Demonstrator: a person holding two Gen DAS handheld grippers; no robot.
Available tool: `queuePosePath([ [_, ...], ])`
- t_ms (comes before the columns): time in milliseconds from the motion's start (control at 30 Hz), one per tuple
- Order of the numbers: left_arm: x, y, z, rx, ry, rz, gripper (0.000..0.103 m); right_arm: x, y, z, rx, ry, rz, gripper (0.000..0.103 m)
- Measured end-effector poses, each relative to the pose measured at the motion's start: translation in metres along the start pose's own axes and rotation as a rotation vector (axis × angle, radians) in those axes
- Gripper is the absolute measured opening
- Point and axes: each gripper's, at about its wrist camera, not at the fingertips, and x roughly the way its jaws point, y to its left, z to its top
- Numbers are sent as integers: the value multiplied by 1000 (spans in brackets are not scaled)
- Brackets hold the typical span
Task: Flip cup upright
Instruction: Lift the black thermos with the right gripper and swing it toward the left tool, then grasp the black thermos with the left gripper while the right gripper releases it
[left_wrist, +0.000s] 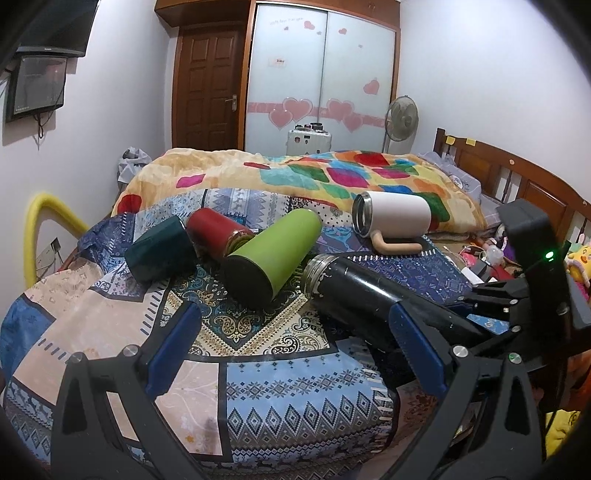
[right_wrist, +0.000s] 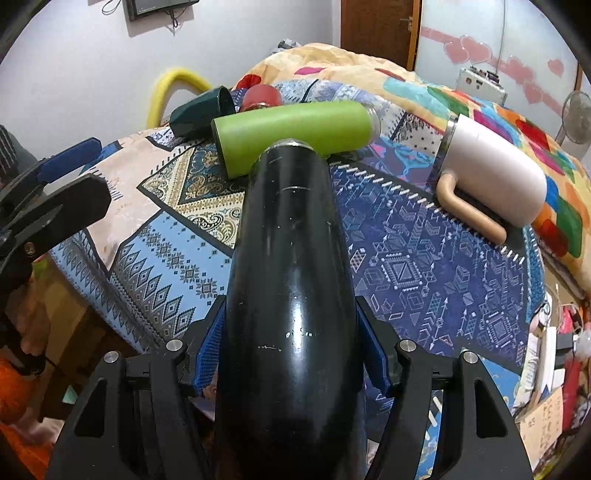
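The right gripper (right_wrist: 293, 354) pinches the lying black flask (right_wrist: 288, 277) near its base, ready to tip it upright; the left gripper (left_wrist: 295, 350) waits nearby, fingers spread.

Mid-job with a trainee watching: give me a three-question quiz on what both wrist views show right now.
1. True or false: the right tool is shut on the black flask.
2. How many cups lie on their sides on the patterned cloth, counting the held one?
3. Which cup has a handle? A) green tumbler B) white mug C) red cup

Key: 1 true; 2 five, including the dark green cup; 3 B.
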Motion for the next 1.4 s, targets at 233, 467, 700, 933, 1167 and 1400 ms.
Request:
queuePosePath([
  [233,9,0,-1,5,23,14,103,-32,-6,-1,-4,-66,19,62],
  [467,42,-12,-13,26,125,-1,103,-63,-47,-15,23,-126,-127,62],
  [700,55,-24,-17,62,172,-18,103,-44,-58,-35,-1,-54,-113,62],
  [933,61,-19,-8,82,202,-4,103,-48,-45,-39,-26,-98,-37,62],
  [1167,56,-10,0,108,184,31,103,-46,-26,-38,-20,-144,24,62],
  [1400,53,-7,5,121,184,49,103,-42,-15,-34,18,-195,69,62],
])
